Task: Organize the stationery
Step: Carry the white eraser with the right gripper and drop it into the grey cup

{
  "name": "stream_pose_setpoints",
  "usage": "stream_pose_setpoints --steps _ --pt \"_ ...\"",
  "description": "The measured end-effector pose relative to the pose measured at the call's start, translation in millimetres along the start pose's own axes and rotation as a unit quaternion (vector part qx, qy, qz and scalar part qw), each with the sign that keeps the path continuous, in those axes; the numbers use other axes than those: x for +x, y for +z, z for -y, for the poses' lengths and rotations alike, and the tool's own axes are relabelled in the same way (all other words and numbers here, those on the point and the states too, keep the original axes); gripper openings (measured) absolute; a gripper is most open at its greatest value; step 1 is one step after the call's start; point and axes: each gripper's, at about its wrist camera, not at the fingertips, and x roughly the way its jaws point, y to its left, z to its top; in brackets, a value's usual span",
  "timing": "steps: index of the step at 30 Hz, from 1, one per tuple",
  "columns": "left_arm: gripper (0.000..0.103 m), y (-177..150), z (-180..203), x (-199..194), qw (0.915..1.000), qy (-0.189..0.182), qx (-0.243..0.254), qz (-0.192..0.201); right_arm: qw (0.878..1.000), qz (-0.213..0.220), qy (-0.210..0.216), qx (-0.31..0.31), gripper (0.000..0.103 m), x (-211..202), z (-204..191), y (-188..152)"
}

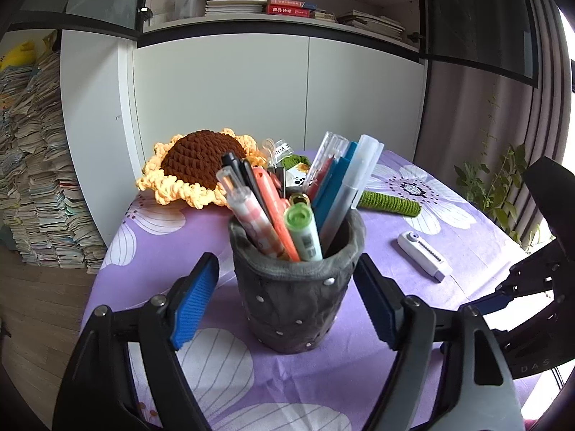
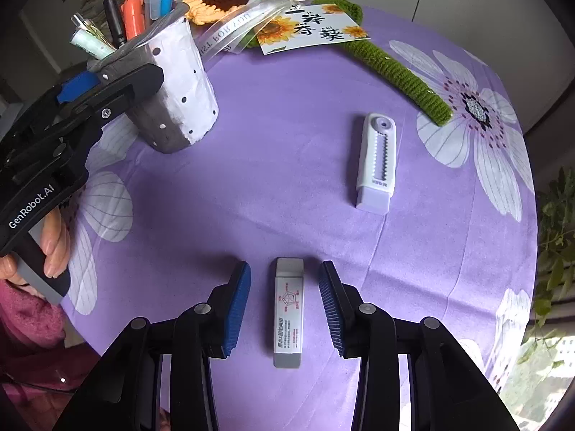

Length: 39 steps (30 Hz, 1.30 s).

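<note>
Right gripper (image 2: 285,303) points steeply down at the counter (image 2: 287,165), fingers (image 2: 237,309) apart, straddling the eraser (image 2: 288,310). Eraser lies flat between the pads with a gap on each side, nothing clamped. Reads as pick step, pre-grasp. Next: drop a bit lower if needed, close on the eraser's long sides, lift, carry to the cup (image 2: 176,97).

Left gripper (image 1: 287,298) brackets the cup near its rim, fingers apart; left pad stands clear of the wall, right pad just beside it, contact unclear. Looks like it's there to steady the cup, so it needs to close before the drop.

Cup is already packed with pens (image 1: 287,208), free slot is tight.

Further out, a white cutter (image 2: 375,163) lies loose, likely next item. Crochet sunflower (image 1: 201,165) at the far edge.
</note>
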Motion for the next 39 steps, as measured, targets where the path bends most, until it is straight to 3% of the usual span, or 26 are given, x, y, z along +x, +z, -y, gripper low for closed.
stream_pose_setpoints --steps 2,5,11,18,24,30,34,39 --pt "0.076 0.8 -1.4 -0.6 1.0000 0.002 -0.002 0.002 1.000 0.004 0.002 -0.003 0.038 0.8 -3.0 2.2" --pt "0.066 1.8 -1.6 -3.0 0.9999 -0.005 -0.003 0.008 1.000 0.011 -0.006 -0.001 0.018 -0.6 -3.2 0.1" --pt "0.066 0.7 5.9 -3.5 0.9998 -0.006 0.018 0.009 0.999 0.037 0.012 0.012 0.017 -17.0 6.0 -2.6" --pt "0.066 1.0 4.2 -3.3 0.9998 -0.007 0.017 0.008 0.993 0.103 0.045 0.043 0.017 -60.7 14.9 -1.1" --pt "0.066 0.8 4.7 -3.3 0.9998 -0.007 0.017 0.009 0.980 0.176 0.080 0.043 0.017 -104.3 9.1 17.9" --pt "0.066 0.8 4.7 -3.3 0.9998 -0.007 0.016 0.009 0.965 0.242 0.101 0.005 0.017 -146.0 -13.8 50.1" --pt "0.066 0.9 4.7 -3.3 0.9998 -0.007 0.016 0.009 0.964 0.240 0.114 -0.022 0.017 -142.1 -35.1 71.8" --pt "0.067 0.9 5.3 -1.1 0.9998 -0.013 0.015 0.003 0.974 0.202 0.092 -0.040 0.017 -108.5 -53.3 88.6"
